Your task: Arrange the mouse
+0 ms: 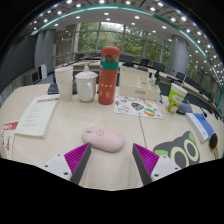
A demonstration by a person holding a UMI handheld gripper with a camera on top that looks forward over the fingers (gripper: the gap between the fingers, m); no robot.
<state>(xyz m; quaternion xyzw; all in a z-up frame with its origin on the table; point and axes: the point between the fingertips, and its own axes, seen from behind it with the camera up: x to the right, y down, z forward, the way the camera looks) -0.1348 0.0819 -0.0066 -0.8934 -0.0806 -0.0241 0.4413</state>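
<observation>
- Gripper (pixel 112 160) low over a pale table (pixel 70 125), fingers spread wide, nothing held between them.
- Magenta pads (pixel 75 155) on the inner faces of both fingers, well apart from each other.
- Pale pink mouse (pixel 103 138) flat on the table, just ahead of the fingers and between their lines, a little nearer the left finger; not touched by either pad.
- Farther off, beyond the mouse: tall red bottle (pixel 109 75) with a green band near its top, upright.
- Just left of the bottle: white mug (pixel 86 85), then a pale cup (pixel 64 80) farther left.
- Right of the bottle: colourful printed sheet (pixel 137 106) lying flat.
- Near left: booklet or paper (pixel 37 115) flat on the table, with a red-marked item (pixel 9 127) beside it at the table's edge.
- Near right: dark mat with large pale ring shapes (pixel 178 149), just beside the right finger.
- Far right: small green-and-white carton (pixel 177 97) upright, and a blue-and-white packet (pixel 200 125) lying nearer.
- Behind the table: open office space with desks, chairs, windows and a ring of ceiling lights (pixel 110 8).
</observation>
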